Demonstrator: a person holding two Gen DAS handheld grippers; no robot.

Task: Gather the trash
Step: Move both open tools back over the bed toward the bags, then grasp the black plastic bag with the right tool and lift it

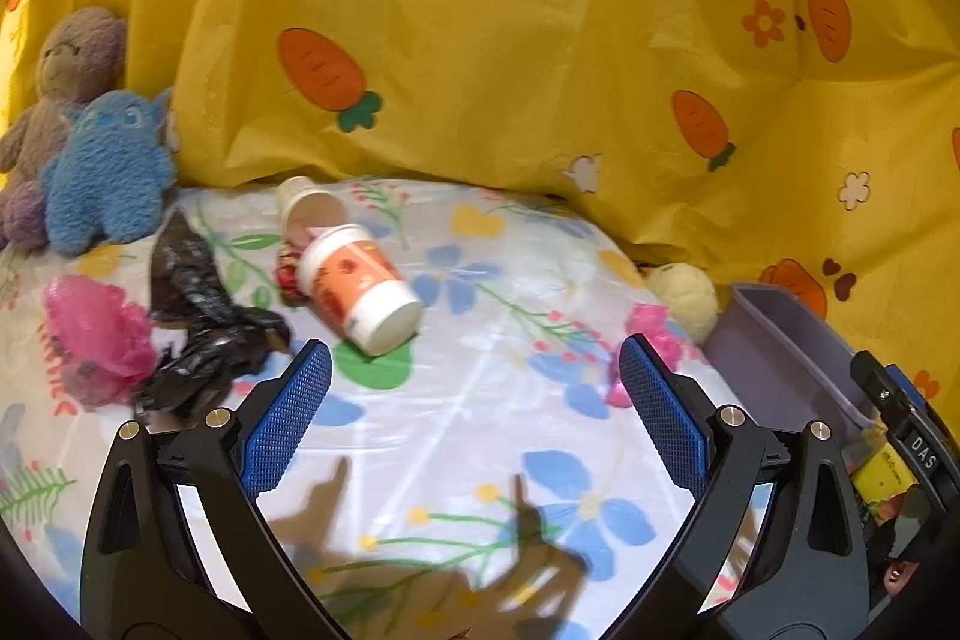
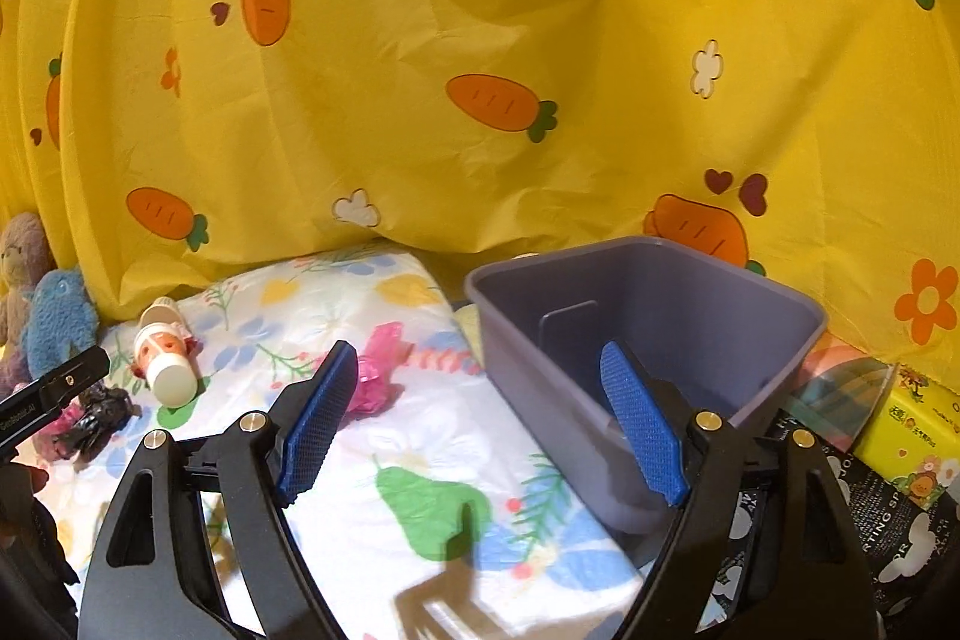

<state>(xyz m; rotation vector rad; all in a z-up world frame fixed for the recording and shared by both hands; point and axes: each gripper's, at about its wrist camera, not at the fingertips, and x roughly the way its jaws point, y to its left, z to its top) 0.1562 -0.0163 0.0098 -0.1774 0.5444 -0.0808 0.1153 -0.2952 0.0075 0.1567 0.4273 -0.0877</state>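
"DAS" is legible on the right tongs' (image 2: pixel 480 421) body. On the floral bedsheet (image 1: pixel 480 430), before a yellow carrot-print curtain (image 1: pixel 510 40), a paper cup (image 1: pixel 360 289) lies tipped beside a black bag (image 1: pixel 204 334). The grey bin (image 2: pixel 660 292) stands right. Both the right and left tongs (image 1: pixel 474 400) gape, empty.

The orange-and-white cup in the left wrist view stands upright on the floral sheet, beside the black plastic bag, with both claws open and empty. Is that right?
Not quite. In the left wrist view the orange-and-white cup lies on its side on the floral sheet, not upright. The rest holds: the black plastic bag is beside it, and the left claw and right claw are open and empty.
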